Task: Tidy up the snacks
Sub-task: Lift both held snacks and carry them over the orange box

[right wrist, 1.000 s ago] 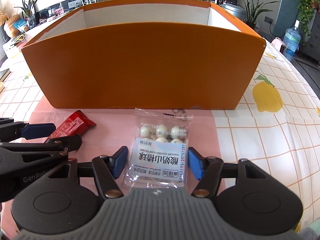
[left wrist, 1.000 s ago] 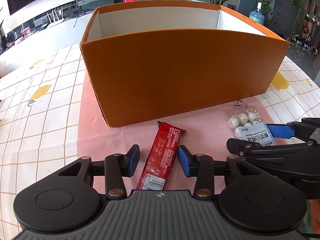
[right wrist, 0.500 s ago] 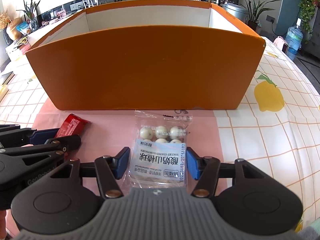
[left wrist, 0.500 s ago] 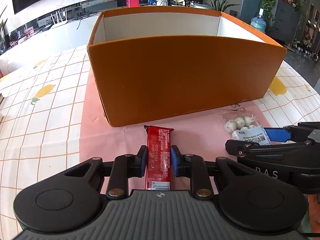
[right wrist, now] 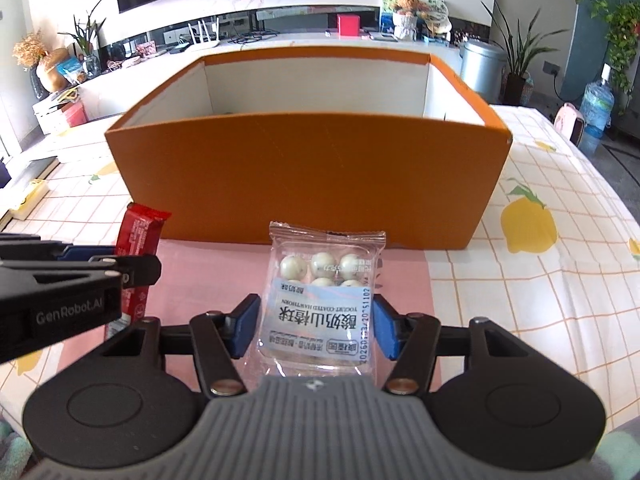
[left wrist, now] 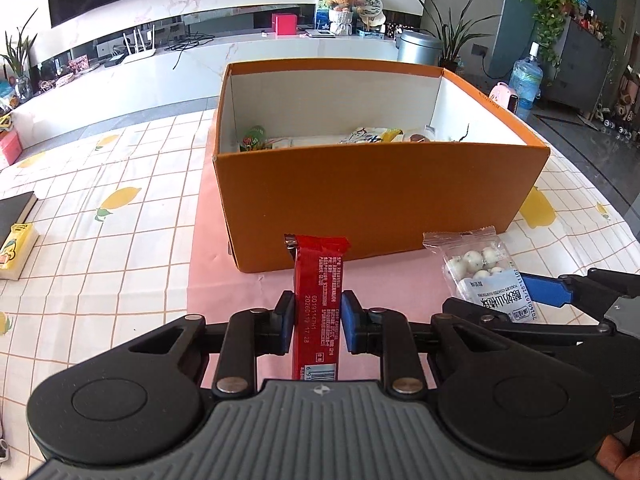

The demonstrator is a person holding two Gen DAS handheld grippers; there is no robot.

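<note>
My left gripper (left wrist: 318, 312) is shut on a red snack bar (left wrist: 320, 276), which stands lengthwise between the blue pads, clear of the pink mat. To its right, my right gripper (right wrist: 316, 320) is shut on a clear bag of white coated balls (right wrist: 320, 304), its pads pressing the bag's two sides. The same bag (left wrist: 480, 276) and the right gripper (left wrist: 560, 292) show at the right of the left wrist view. The red bar (right wrist: 140, 228) shows at the left of the right wrist view. The open orange box (left wrist: 380, 200) stands just beyond both snacks.
Inside the box lie a green packet (left wrist: 253, 138) and a yellow-white packet (left wrist: 376, 135). A pink mat (left wrist: 224, 264) lies under the box on a lemon-print tablecloth. At the left edge are a yellow carton (left wrist: 16, 250) and a dark book (left wrist: 14, 210).
The left jaws closed on the red bar, straightening it. Both grippers then rose with their snacks, so the inside of the box now shows.
</note>
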